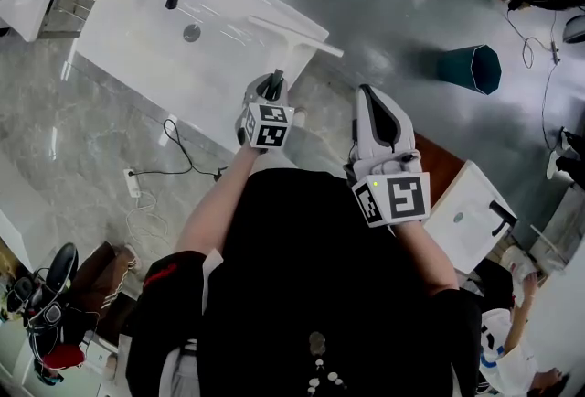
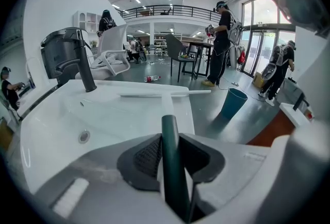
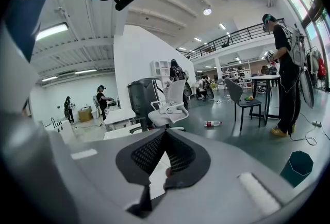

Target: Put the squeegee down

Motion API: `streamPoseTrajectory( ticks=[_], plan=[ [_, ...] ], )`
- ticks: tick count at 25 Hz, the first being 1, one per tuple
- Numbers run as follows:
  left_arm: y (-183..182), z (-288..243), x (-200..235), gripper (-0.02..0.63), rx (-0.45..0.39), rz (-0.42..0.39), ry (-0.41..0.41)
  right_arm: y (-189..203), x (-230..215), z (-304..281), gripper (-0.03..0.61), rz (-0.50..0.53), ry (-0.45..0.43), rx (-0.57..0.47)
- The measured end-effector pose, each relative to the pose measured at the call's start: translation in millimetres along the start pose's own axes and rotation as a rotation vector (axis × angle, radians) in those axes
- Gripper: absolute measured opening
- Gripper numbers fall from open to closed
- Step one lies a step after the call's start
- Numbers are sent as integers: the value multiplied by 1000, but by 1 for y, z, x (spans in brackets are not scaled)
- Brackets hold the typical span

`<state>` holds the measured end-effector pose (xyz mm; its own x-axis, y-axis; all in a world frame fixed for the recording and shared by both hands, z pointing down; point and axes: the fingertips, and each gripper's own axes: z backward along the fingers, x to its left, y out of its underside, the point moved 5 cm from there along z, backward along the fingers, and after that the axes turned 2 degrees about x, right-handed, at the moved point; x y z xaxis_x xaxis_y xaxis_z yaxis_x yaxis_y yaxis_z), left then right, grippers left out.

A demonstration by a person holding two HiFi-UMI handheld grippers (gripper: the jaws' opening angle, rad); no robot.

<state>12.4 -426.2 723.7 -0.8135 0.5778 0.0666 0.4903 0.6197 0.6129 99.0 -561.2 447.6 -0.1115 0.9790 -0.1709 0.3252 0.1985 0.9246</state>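
Left gripper (image 2: pixel 169 140) jaws clamped on dark handle of squeegee (image 2: pixel 165 95); white blade ahead of jaws, lying across sink (image 2: pixel 51 125) rim. Right gripper (image 3: pixel 165 135) jaws together, empty, beside sink.

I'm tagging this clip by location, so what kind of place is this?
Likely a large open workshop or test hall, not a real bathroom: a washbasin stands free on an open floor, a railed mezzanine runs above, and an office chair sits beyond the basin.
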Motion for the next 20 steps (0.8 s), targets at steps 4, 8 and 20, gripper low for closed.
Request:
streamPoseTrajectory(
  ticks=[4,8,20],
  plan=[
    [2,-4,0,104,11,-22,1,2,-1,2,3,-1,2,2],
    [3,-4,0,106,10,-44,-13,6,-2,6,3,-6,3,9],
    [2,-1,-3,160,-12,-105,37,13,7,15,3,-15,30,-1]
  ],
)
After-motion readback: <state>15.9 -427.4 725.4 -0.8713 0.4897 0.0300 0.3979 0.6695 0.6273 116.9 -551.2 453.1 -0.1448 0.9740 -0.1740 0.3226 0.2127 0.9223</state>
